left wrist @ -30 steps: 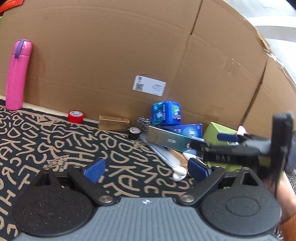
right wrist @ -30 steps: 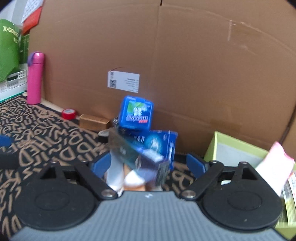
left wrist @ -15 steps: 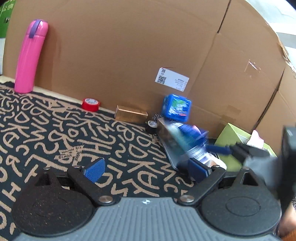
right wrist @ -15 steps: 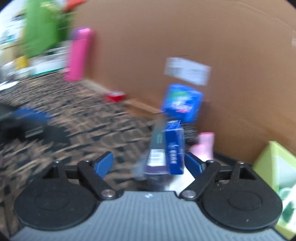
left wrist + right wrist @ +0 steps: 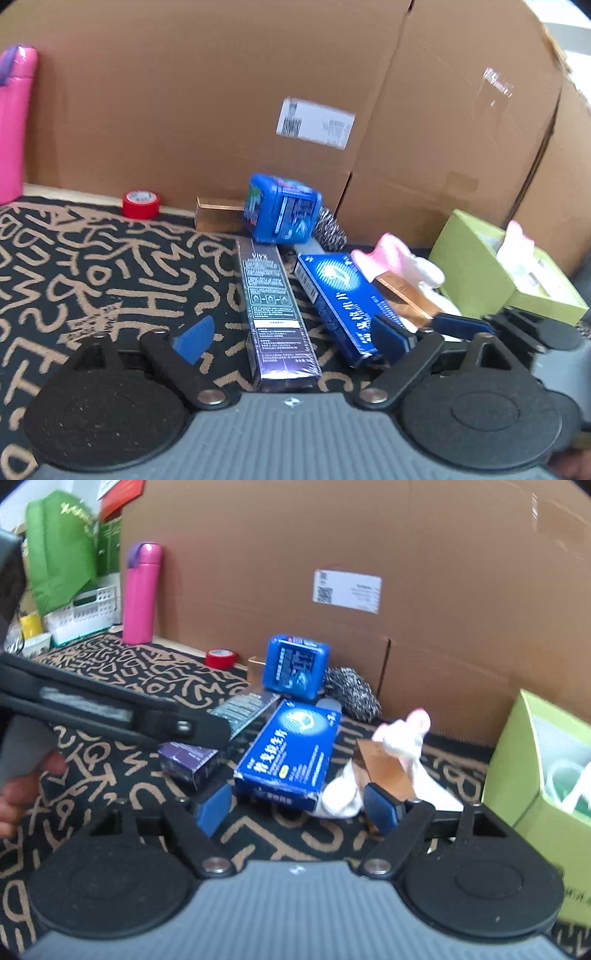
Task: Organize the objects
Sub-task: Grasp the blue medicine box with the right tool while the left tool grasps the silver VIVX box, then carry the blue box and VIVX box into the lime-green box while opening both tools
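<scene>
Both grippers have dropped toward the pile, jaws narrowing yet empty: the left gripper (image 5: 291, 332) straddles the dark box (image 5: 275, 314), the right gripper (image 5: 295, 806) sits just before the blue box (image 5: 290, 753), so pickup looks imminent.

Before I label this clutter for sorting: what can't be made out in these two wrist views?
- Small gold box: left wrist view, half hidden behind the blue plastic pack.
- White shipping label: blurred, unreadable.
- Lime-green open box: right wrist view, cut by the edge; contents unclear.
- Copper-coloured box: partly covered by the white-and-pink plush toy.
</scene>
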A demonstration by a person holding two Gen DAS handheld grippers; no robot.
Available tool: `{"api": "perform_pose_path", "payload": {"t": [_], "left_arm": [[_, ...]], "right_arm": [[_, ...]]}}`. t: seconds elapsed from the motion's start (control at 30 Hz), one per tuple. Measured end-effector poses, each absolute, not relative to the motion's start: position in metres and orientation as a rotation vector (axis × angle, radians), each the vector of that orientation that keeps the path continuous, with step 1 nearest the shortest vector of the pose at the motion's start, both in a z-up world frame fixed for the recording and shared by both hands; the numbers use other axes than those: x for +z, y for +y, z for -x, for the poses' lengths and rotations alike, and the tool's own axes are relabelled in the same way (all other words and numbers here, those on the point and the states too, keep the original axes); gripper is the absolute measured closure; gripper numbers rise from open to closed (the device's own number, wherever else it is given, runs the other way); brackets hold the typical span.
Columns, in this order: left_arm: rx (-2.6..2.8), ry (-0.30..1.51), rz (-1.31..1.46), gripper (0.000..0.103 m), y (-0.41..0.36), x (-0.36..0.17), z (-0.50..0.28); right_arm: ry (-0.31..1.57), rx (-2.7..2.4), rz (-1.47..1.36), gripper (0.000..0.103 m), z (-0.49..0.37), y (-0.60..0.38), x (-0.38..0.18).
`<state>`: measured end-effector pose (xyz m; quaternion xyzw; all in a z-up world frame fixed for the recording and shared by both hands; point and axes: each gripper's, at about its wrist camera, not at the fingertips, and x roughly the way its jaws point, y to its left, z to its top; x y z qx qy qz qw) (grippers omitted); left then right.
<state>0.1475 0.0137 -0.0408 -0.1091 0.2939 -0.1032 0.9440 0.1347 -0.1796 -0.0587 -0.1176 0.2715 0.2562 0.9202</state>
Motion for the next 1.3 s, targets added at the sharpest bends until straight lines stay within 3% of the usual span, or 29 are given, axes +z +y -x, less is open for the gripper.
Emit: {"api": "perform_pose_path", "payload": {"t": [0.23, 0.3, 0.4, 0.87, 0.9, 0.93, 1.3], "left_arm": [[-0.207, 0.644, 0.251, 0.02, 0.016, -0.063, -0.173], [-0.182, 0.64, 0.212, 0.042, 0.015, -0.063, -0.175], [-0.168, 0.658, 0.203, 0.058, 0.02, -0.06, -0.171], [-0.11, 0.672, 0.237, 0.059, 0.064, -0.056, -0.102], [-0.112, 0.674, 0.236, 0.059, 0.065, -0.055, -0.101], [-0.112, 0.676, 0.233, 0.059, 0.065, -0.055, -0.101], [-0.22, 0.71, 0.163, 0.059, 0.055, -0.052, -0.058]], "right_arm": [[0.586, 0.507, 0.205, 0.024, -0.125, -0.186, -0.066], [0.58, 0.509, 0.212, 0.024, -0.122, -0.184, -0.064], [0.562, 0.502, 0.234, 0.024, -0.12, -0.178, -0.06], [0.524, 0.49, 0.367, 0.023, -0.142, -0.113, -0.069], [0.525, 0.479, 0.373, 0.025, -0.144, -0.112, -0.069], [0.528, 0.47, 0.374, 0.041, -0.145, -0.112, -0.069], [0.645, 0.545, 0.253, 0.042, -0.069, -0.174, -0.057]]}}
